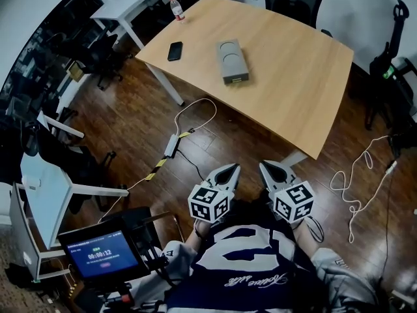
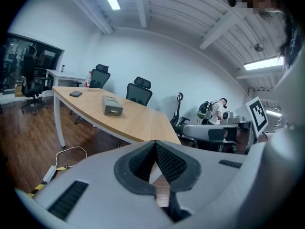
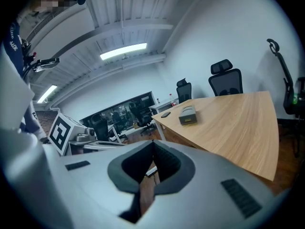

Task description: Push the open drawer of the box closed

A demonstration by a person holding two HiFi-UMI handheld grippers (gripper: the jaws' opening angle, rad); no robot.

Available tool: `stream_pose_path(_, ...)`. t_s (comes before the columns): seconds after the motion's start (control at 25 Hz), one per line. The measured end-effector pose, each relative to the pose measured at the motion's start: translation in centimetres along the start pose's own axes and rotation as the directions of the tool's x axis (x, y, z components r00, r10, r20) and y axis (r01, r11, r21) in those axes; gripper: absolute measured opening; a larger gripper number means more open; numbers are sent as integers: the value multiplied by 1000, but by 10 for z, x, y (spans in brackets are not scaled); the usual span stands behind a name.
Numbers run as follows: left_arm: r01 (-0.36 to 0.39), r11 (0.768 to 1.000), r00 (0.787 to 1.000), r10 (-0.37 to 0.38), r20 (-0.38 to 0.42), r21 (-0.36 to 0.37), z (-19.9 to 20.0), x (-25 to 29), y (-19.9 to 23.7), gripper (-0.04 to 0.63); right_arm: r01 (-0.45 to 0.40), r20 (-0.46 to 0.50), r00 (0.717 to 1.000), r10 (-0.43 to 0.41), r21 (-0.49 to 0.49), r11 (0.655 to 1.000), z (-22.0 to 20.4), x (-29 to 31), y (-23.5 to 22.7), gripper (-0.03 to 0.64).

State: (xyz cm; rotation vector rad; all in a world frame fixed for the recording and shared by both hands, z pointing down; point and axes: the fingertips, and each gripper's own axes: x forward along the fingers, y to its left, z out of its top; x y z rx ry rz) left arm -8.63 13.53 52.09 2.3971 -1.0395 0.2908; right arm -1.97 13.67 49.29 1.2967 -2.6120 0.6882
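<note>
Left gripper point(image 1: 228, 170) and right gripper point(image 1: 269, 168) are both closed tip to tip, empty, well apart from the small grey rectangular box point(image 1: 232, 60) on the pale wooden table point(image 1: 306, 90); advise setting closed tips squarely against its near-end drawer front point(image 1: 236, 79) and pushing straight.

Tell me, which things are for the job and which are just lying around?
For the job: box, its open drawer, left gripper, right gripper.
Just lying about: black phone, bottle, white power block on the floor.
</note>
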Motion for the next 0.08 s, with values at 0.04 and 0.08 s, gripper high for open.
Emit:
stream_pose_path(0.04,-1,1000,1000,1,0,-3,0,0,1,-2,1,-1,1000,-1,1,1000,0,0,-1,-11)
stream_pose_path(0.08,-3,1000,1000,3,1,-6,0,0,1,-2,2,-2,1000,-2,2,1000,0,0,-2,-11)
